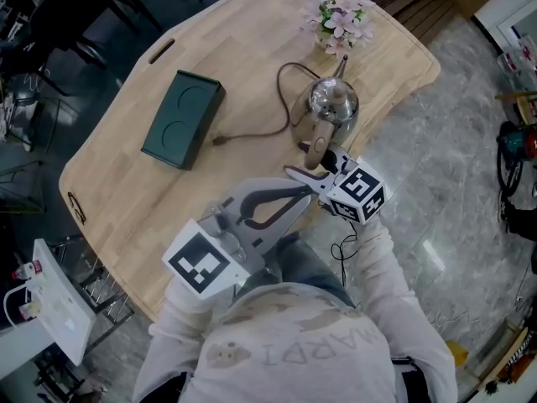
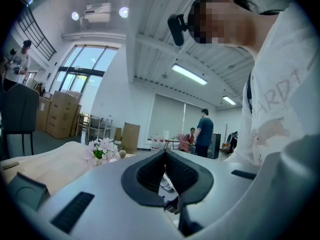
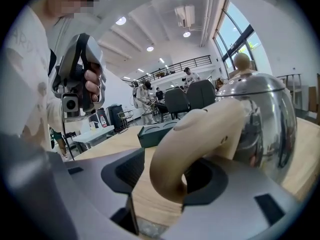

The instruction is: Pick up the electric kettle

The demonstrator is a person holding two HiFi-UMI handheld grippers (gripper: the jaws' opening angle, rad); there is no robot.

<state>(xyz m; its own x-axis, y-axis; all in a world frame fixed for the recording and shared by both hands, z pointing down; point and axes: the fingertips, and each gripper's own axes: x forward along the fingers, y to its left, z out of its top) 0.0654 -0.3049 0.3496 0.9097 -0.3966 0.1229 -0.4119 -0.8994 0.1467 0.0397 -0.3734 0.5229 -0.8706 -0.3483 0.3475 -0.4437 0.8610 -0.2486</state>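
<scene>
The steel electric kettle [image 1: 333,102] stands on the wooden table [image 1: 117,187] near its right edge, its beige handle [image 1: 316,148] turned toward me. My right gripper [image 1: 322,161] reaches in from below. In the right gripper view the kettle [image 3: 257,119] fills the right side and the curved handle [image 3: 197,141] lies between the jaws of the right gripper [image 3: 165,179]. The handle is close to the right pad, with a gap to the left one, so the gripper is open. My left gripper [image 1: 299,180] hovers beside it, shut on nothing [image 2: 165,170].
A dark green box [image 1: 182,117] lies mid-table, and the kettle's cord [image 1: 267,130] runs toward it. A pot of pink flowers [image 1: 338,22] stands at the far edge behind the kettle. The table's edge drops to a stone floor [image 1: 436,183] on the right.
</scene>
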